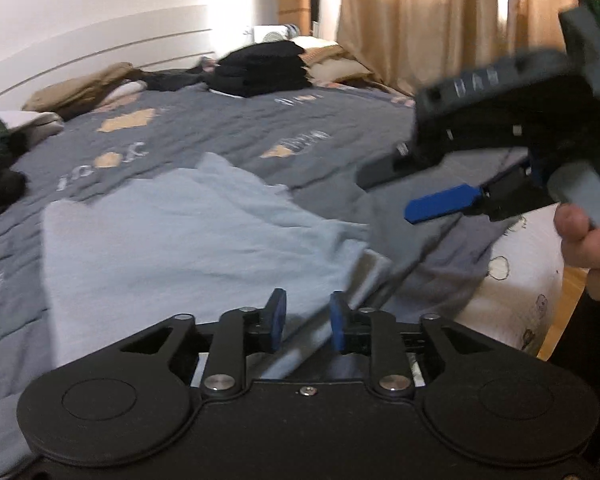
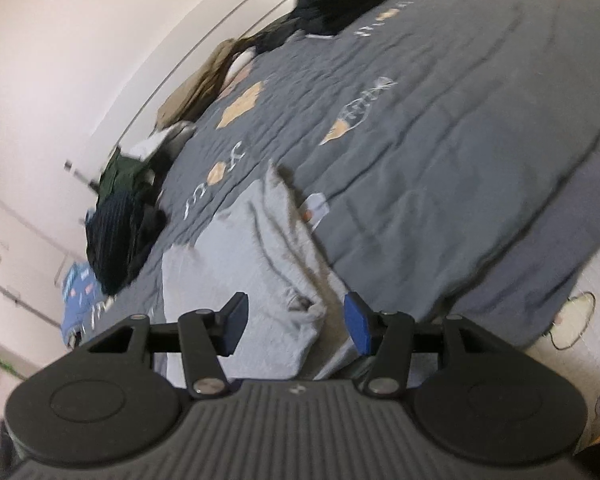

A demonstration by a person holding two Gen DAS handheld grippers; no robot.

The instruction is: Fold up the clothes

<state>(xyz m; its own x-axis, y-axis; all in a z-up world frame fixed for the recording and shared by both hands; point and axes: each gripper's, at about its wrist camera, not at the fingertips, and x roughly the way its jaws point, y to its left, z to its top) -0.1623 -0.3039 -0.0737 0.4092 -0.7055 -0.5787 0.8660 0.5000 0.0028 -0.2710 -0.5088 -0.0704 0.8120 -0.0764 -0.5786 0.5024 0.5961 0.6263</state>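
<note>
A light grey garment (image 1: 172, 240) lies partly folded on the grey quilted bedspread (image 1: 228, 128). My left gripper (image 1: 307, 322) hovers over its near right edge, open, with nothing between the blue pads. In the left wrist view the right gripper (image 1: 404, 186) hangs to the right above the bed, held by a hand (image 1: 588, 248), its fingers apart. In the right wrist view the same garment (image 2: 252, 264) lies below and ahead of my right gripper (image 2: 298, 322), which is open and empty.
A stack of folded black clothes (image 1: 260, 70) sits at the far side of the bed. Tan and white items (image 1: 80, 90) lie by the headboard. A dark clothes heap (image 2: 120, 224) is at the left edge. Beige curtains (image 1: 440, 20) hang behind.
</note>
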